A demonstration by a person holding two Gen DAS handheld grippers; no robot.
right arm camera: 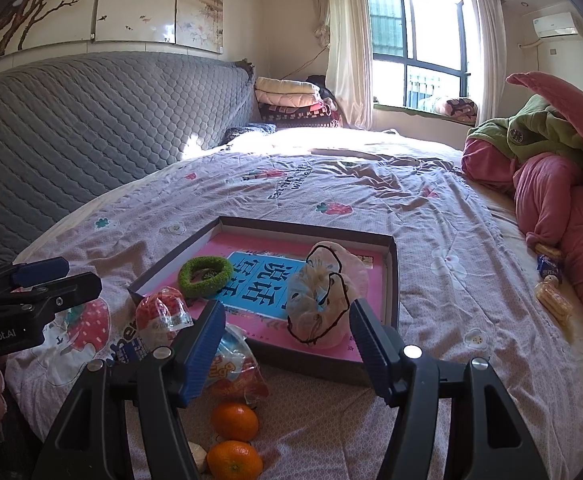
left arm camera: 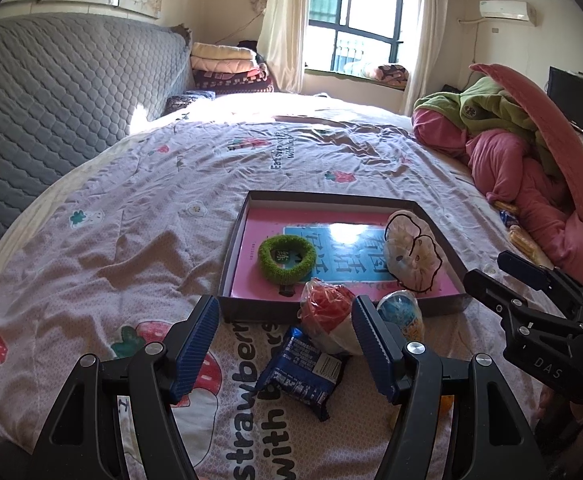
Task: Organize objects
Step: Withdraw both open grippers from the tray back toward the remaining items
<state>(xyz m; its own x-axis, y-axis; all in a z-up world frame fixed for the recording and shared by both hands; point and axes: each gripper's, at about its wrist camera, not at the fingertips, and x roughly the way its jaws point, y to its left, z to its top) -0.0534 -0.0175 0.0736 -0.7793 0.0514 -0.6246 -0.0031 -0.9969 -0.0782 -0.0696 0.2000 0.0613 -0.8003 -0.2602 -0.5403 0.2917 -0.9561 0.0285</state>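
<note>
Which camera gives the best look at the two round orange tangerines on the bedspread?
The right wrist view: both round orange tangerines lie fully visible between its fingers. The left wrist view shows only an orange sliver behind its own finger.

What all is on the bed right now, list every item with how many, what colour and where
box lid tray: 1, dark, mid-bed
book: 1, pink and blue, inside tray
hair ring: 1, green, on book
scrunchies: 2, pale, in tray
snack bags: 2, clear with red, before tray
wrapper: 1, blue, near edge
tangerines: 2, orange, near edge
blanket pile: pink and green, right side
left gripper: open, empty
right gripper: open, empty
</note>
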